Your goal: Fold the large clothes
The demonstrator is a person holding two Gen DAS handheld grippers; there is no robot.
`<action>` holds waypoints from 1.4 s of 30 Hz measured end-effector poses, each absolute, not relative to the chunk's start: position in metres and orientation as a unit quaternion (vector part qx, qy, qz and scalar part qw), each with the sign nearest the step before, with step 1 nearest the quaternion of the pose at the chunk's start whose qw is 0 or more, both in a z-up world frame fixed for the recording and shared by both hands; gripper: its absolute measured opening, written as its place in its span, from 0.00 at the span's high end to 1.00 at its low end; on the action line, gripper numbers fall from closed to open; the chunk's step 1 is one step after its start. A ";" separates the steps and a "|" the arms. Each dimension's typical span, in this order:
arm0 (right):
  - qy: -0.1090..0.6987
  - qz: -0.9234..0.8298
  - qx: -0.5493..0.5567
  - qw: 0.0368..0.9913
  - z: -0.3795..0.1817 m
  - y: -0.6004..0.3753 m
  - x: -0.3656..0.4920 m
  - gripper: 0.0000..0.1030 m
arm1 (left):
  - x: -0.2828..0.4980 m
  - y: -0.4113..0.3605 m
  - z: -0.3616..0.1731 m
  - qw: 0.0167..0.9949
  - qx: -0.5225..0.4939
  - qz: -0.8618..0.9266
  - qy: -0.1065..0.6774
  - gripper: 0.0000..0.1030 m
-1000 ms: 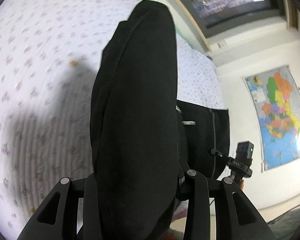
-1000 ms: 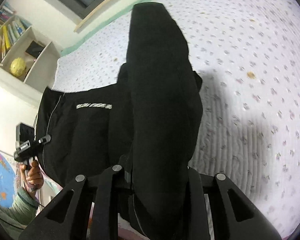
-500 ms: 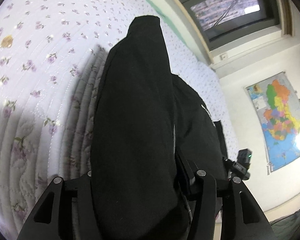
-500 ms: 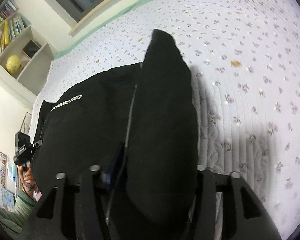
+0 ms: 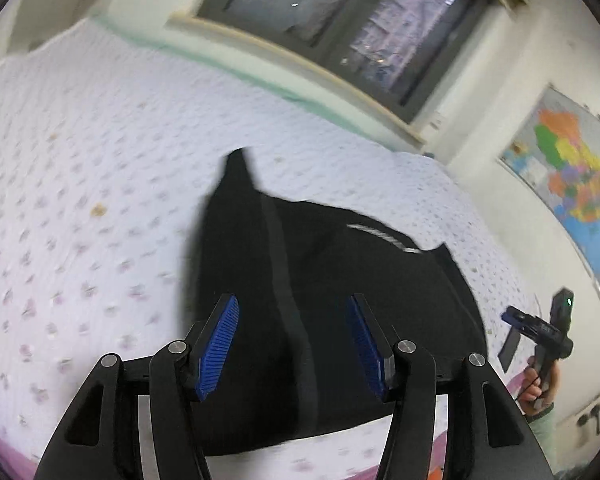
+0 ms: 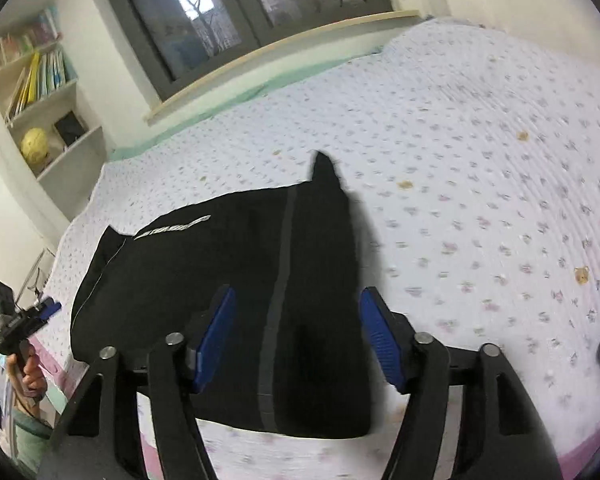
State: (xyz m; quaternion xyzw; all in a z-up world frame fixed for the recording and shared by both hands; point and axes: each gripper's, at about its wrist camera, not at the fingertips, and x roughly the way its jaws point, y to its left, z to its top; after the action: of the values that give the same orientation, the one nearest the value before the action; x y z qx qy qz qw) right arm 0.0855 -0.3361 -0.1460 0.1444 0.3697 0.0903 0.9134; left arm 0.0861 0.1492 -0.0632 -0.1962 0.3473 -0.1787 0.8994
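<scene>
A black garment (image 5: 320,300) with a grey stripe and a white logo lies folded on the floral bedspread (image 5: 80,200) near the bed's front edge. It also shows in the right wrist view (image 6: 240,280). My left gripper (image 5: 292,320) is open and empty, its blue pads (image 5: 218,340) spread above the garment's left part. My right gripper (image 6: 296,320) is open and empty above the garment's right part. Each gripper shows in the other's view: the right (image 5: 540,336) and the left (image 6: 20,320).
The bed (image 6: 480,160) stretches back to a window sill (image 6: 280,44) and dark window. A bookshelf (image 6: 40,100) with a yellow ball stands at the left. A wall map (image 5: 572,172) hangs at the right. The bed's pink front edge (image 6: 148,448) lies just below the garment.
Both grippers have let go of the black cloth they were holding and opened. The cloth now lies flat on the bed, and both grippers have pulled up and back.
</scene>
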 end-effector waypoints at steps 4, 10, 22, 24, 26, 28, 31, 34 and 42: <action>0.424 0.078 0.071 0.899 -0.176 -0.268 0.116 0.32 | 0.104 0.103 -0.072 0.888 -0.162 -0.193 0.384 0.43; 0.467 0.005 0.000 0.884 -0.221 -0.232 0.137 0.32 | 0.142 0.083 -0.136 0.858 -0.154 -0.152 0.466 0.44; 0.349 0.005 -0.015 0.937 -0.119 -0.201 0.050 0.32 | 0.061 0.049 -0.014 0.939 -0.022 -0.068 0.335 0.28; 0.326 -0.001 -0.023 0.945 -0.100 -0.192 0.031 0.32 | 0.041 0.048 0.008 0.952 -0.007 -0.038 0.304 0.25; 0.307 -0.001 -0.025 0.951 -0.083 -0.179 0.016 0.30 | 0.026 0.046 0.023 0.958 0.000 -0.022 0.286 0.24; 0.289 -0.001 -0.022 0.957 -0.072 -0.170 0.003 0.25 | 0.020 0.040 0.033 0.960 -0.001 -0.021 0.278 0.24; 0.271 -0.002 -0.024 0.962 -0.063 -0.159 -0.009 0.22 | 0.007 0.036 0.046 0.962 0.000 -0.020 0.273 0.23; 0.259 -0.005 -0.030 0.965 -0.058 -0.151 -0.017 0.16 | 0.001 0.032 0.050 0.961 0.007 -0.017 0.277 0.23; 0.274 0.001 -0.028 0.961 -0.064 -0.142 -0.018 0.13 | -0.003 0.026 0.037 0.959 0.003 -0.017 0.284 0.23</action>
State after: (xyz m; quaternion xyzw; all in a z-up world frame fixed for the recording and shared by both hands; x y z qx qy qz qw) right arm -0.0185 -0.1423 -0.0642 -0.0277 0.2741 0.0014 0.9613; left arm -0.0027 0.0257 0.0369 0.0025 0.2839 -0.0172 0.9587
